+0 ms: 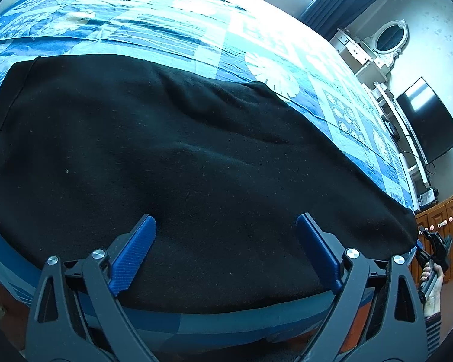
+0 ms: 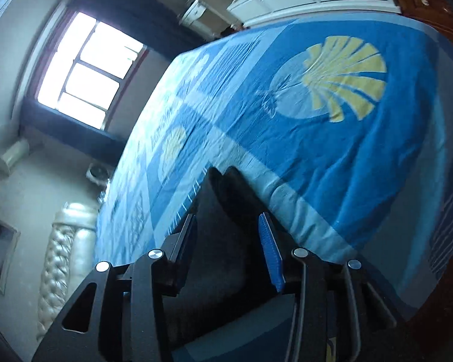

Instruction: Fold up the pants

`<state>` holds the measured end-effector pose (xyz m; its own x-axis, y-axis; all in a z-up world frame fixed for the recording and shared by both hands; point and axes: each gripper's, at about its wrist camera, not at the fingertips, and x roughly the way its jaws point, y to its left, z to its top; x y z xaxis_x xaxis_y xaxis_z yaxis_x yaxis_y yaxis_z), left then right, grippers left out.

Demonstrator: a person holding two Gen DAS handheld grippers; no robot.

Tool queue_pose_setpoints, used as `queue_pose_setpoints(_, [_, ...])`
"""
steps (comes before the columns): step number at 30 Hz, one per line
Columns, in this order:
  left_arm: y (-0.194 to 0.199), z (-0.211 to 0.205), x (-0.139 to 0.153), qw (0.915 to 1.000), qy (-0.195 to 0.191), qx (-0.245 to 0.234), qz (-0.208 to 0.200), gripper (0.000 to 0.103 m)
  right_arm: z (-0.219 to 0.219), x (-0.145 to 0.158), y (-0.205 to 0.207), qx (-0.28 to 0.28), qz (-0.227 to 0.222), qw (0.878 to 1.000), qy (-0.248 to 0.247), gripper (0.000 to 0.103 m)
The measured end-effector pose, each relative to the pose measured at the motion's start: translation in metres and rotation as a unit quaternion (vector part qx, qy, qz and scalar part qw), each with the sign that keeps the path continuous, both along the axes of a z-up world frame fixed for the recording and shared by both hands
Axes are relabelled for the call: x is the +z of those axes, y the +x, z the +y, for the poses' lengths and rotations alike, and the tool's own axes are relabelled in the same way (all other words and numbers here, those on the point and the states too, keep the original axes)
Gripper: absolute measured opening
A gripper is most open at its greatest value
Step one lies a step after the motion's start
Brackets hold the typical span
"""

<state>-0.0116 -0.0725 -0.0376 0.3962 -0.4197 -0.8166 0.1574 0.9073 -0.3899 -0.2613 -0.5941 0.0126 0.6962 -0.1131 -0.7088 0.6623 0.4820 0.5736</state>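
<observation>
Black pants (image 1: 166, 157) lie spread flat on a bed with a blue patterned sheet (image 1: 172, 30). My left gripper (image 1: 226, 226) is open, its blue pads (image 1: 136, 250) hovering over the near edge of the pants, holding nothing. In the left wrist view my right gripper (image 1: 419, 241) shows at the far right end of the pants, held by a hand. In the right wrist view, rolled sideways, my right gripper (image 2: 226, 226) has its jaws partly apart with black pants fabric (image 2: 226, 211) between the pads (image 2: 270, 250). I cannot tell whether it pinches the cloth.
The bed's near edge (image 1: 226, 319) runs below the left gripper. A white dresser with an oval mirror (image 1: 386, 39), a black TV (image 1: 428, 120) and brown cabinets (image 1: 447, 229) stand at right. A window (image 2: 84, 69) and padded headboard (image 2: 60, 259) show in the right wrist view.
</observation>
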Motion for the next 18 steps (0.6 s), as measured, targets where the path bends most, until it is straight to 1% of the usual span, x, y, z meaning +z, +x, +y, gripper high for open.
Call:
queue_pose_setpoints(2, [0.000,-0.001,0.000,1.0000,0.002,-0.001,-0.001,0.094,0.008,0.003,0.011,0.034,0.040,0.998,-0.023,0.042])
queue_pose_setpoints(4, [0.001,0.000,0.000,1.0000,0.002,-0.002,-0.001,0.094,0.014,0.005,0.019,0.061,0.062,0.996,-0.033,0.022])
queue_pose_setpoints(5, [0.001,0.000,0.000,1.0000,0.002,-0.002,0.000,0.094,0.015,0.009,0.021,0.066,0.066,0.995,-0.036,0.011])
queue_pose_setpoints(7, [0.002,-0.001,-0.001,1.0000,0.002,-0.001,0.001,0.095,0.024,0.016,0.016,0.072,0.072,0.993,-0.059,0.010])
queue_pose_setpoints(9, [0.003,-0.002,-0.001,1.0000,0.003,0.001,0.002,0.095,0.024,0.027,0.016,0.068,0.082,0.991,-0.077,0.009])
queue_pose_setpoints(11, [0.002,-0.003,-0.001,1.0000,0.004,0.003,0.002,0.096,0.018,0.030,0.019,0.058,0.110,0.988,-0.093,0.009])
queue_pose_setpoints(12, [0.002,-0.003,-0.001,1.0000,0.004,0.003,0.002,0.096,0.014,0.024,0.021,0.056,0.132,0.985,-0.097,0.009])
queue_pose_setpoints(13, [0.002,-0.004,-0.001,1.0000,0.005,0.002,0.000,0.096,0.008,0.014,0.019,0.051,0.152,0.983,-0.090,0.011])
queue_pose_setpoints(14, [0.002,-0.005,-0.001,1.0000,0.008,0.000,0.000,0.096,0.001,0.003,0.017,0.046,0.168,0.982,-0.076,0.016])
queue_pose_setpoints(16, [0.001,-0.007,-0.001,0.9999,0.013,-0.002,-0.002,0.096,-0.007,-0.004,0.003,0.015,0.168,0.983,-0.071,0.041])
queue_pose_setpoints(17, [0.000,-0.008,-0.001,0.9999,0.014,-0.003,-0.003,0.096,-0.010,-0.002,-0.006,-0.004,0.156,0.985,-0.071,0.053])
queue_pose_setpoints(18, [0.000,-0.008,-0.001,0.9999,0.014,-0.003,-0.003,0.096,-0.013,0.000,-0.015,-0.021,0.142,0.987,-0.068,0.057])
